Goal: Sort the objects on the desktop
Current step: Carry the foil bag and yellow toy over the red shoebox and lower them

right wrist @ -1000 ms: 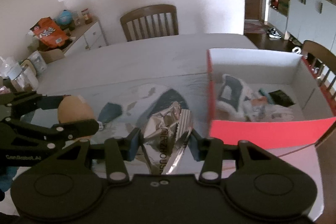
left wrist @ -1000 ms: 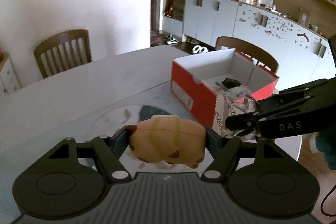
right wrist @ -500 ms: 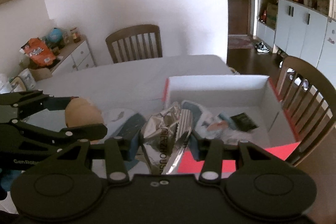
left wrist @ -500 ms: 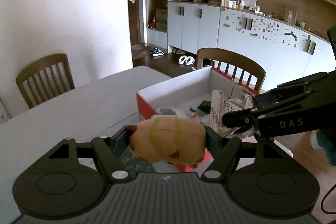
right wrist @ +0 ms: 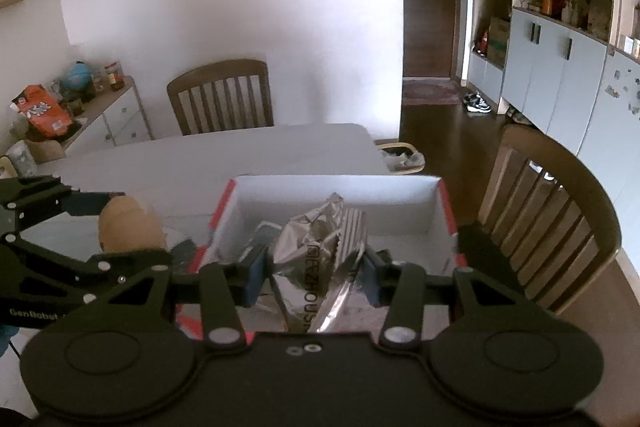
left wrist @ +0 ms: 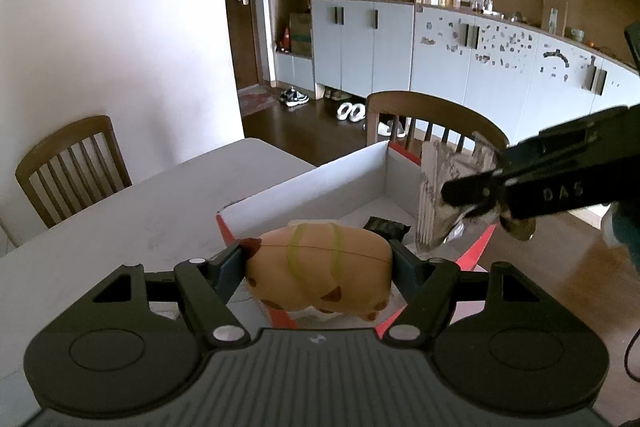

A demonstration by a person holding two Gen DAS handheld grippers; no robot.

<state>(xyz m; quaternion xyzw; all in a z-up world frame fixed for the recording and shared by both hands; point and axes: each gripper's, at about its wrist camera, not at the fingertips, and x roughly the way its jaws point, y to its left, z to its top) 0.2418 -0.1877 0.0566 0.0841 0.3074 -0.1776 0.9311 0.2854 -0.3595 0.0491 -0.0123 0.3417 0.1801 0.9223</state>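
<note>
Left gripper (left wrist: pixel 318 263): clamped endwise on a tan toy (left wrist: pixel 320 267), above the red box (left wrist: pixel 304 195) corner. Looks light, smooth, likely squashy; hold the ends.
Right gripper (right wrist: pixel 316 277): gripping a foil bag (right wrist: pixel 316 259) over the box. Thin, crinkly, probably slippery.

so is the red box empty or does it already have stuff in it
Not empty. The red box already holds a small dark packet on its white floor, plus pale items beside the crumpled silver wrapper.
</note>
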